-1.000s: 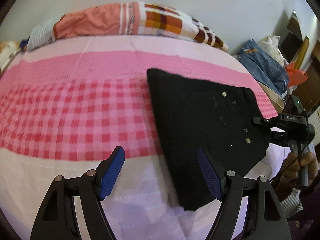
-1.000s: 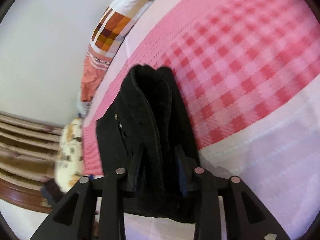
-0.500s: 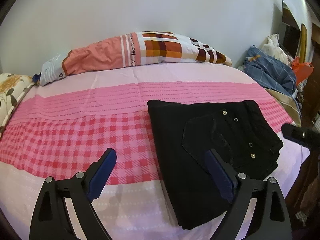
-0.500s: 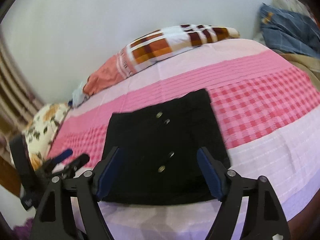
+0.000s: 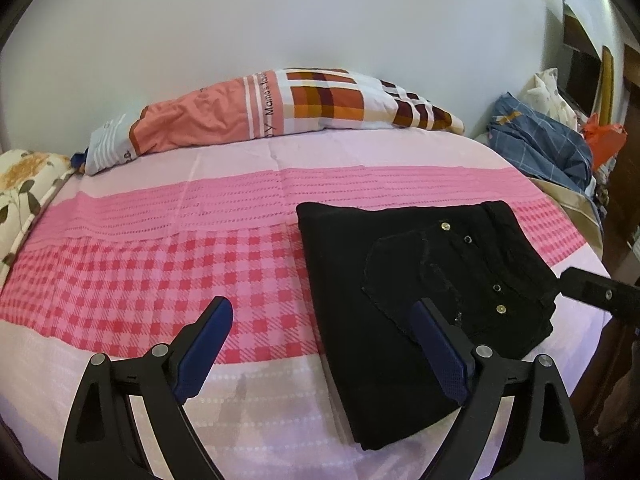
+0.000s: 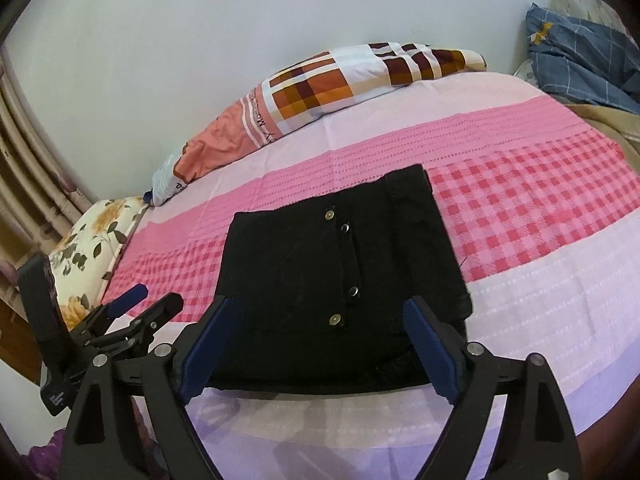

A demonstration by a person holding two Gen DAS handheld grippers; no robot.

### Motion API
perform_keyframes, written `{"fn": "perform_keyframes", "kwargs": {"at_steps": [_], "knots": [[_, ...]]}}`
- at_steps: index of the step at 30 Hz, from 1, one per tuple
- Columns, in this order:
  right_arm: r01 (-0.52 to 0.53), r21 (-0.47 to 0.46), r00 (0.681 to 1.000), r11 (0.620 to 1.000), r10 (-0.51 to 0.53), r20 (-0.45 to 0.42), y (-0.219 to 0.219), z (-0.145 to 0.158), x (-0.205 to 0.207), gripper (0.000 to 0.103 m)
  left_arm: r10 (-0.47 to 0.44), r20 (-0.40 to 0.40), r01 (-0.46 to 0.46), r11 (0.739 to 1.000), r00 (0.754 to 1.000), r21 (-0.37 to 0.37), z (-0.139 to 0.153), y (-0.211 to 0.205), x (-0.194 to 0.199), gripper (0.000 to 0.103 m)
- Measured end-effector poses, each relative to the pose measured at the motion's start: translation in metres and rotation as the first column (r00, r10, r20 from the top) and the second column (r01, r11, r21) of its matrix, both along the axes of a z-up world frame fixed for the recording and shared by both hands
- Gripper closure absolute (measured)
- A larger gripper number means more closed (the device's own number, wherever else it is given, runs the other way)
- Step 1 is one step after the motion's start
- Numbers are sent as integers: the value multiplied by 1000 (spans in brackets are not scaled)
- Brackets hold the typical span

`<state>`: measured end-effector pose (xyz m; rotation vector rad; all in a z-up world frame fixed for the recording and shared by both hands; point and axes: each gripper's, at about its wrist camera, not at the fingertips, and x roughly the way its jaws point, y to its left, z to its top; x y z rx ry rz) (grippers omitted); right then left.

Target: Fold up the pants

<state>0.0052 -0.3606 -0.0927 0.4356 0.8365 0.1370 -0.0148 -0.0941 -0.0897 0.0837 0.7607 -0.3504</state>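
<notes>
A bed (image 5: 120, 264) fills both views, spread with a sheet banded in pale pink, solid pink and pink-and-white check. Along its far edge, against the pale wall (image 5: 320, 20), lies a long pillow (image 5: 280, 108) in salmon, white and a brown-orange check. At the left end of that far edge sits a floral cushion (image 6: 92, 240). A heap of blue checked cloth (image 5: 540, 148) is piled past the bed's right end.

The pants (image 5: 400, 280), black and folded into a compact block with metal studs facing up, lie flat on the bed near its front edge, towards the right end. Their far side lies on the solid pink band and their near end on the pale band at the front.

The left wrist view alone shows an orange bag (image 5: 604, 140) and dark wooden furniture beyond the blue heap, and only a black tip of the right gripper (image 5: 600, 296) entering from the right, just past the pants' right edge. The right wrist view alone shows a curtain (image 6: 28, 152) at the left edge, and the left gripper (image 6: 148, 304) from the side, off the pants' left edge.

The left gripper (image 5: 320, 332) stands wide apart with nothing between its blue pads; the bed and the pants' left edge lie below the gap. The right gripper (image 6: 316, 328) has just been opening and now stands wide, hanging above the pants' near end, its pads clear of the cloth.
</notes>
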Motion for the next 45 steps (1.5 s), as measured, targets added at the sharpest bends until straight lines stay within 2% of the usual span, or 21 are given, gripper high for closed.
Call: {"fn": "perform_keyframes", "kwargs": {"at_steps": [2, 5, 8, 13, 17, 19, 23, 27, 29, 33, 35, 38, 42, 45], "knots": [[8, -20, 1000, 1000, -8, 3, -6, 4, 3, 18, -7, 6, 7, 1000, 1000, 13, 1, -3, -1, 12], [27, -39, 1000, 999, -27, -5, -19, 8, 8, 11, -13, 7, 12, 1000, 1000, 26, 2, -5, 0, 12], [45, -51, 998, 998, -46, -33, -37, 7, 19, 10, -16, -7, 17, 999, 1000, 32, 1, -6, 3, 12], [30, -92, 995, 995, -38, -89, -58, -8, 44, 9, -24, -34, 26, 999, 999, 46, -3, -9, 13, 12], [16, -33, 985, 999, -21, -168, -74, -34, 64, 9, -48, -82, 51, 998, 995, 39, -10, -10, 26, 12], [13, 1, 982, 1000, -12, -190, -79, -43, 70, 9, -75, -125, 77, 997, 989, 12, -14, -9, 36, 12], [-39, 70, 976, 997, 53, -214, -81, -60, 82, 9, -165, -251, 146, 985, 954, -96, -28, -9, 57, 12], [-97, 176, 965, 980, 136, -225, -83, -74, 92, 9, -203, -342, 165, 977, 917, -137, -45, -11, 76, 12], [-113, 195, 956, 974, 160, -248, -82, -84, 97, 9, -244, -389, 189, 966, 888, -176, -52, -13, 84, 12], [-157, 255, 953, 954, 214, -214, -88, -87, 105, 9, -294, -476, 197, 950, 829, -243, -69, -18, 103, 12], [-189, 312, 946, 931, 258, -198, -94, -90, 107, 9, -333, -464, 201, 929, 821, -312, -68, -15, 109, 12], [-244, 384, 934, 890, 322, -152, -100, -95, 107, 11, -397, -480, 201, 891, 783, -408, -71, -13, 120, 12], [-285, 461, 924, 840, 369, -102, -106, -100, 104, 11, -457, -468, 258, 866, 757, -428, -69, -17, 121, 12], [-328, 449, 905, 831, 412, -102, -106, -100, 106, 16, -491, -454, 306, 853, 743, -422, -67, -21, 119, 12]]}}
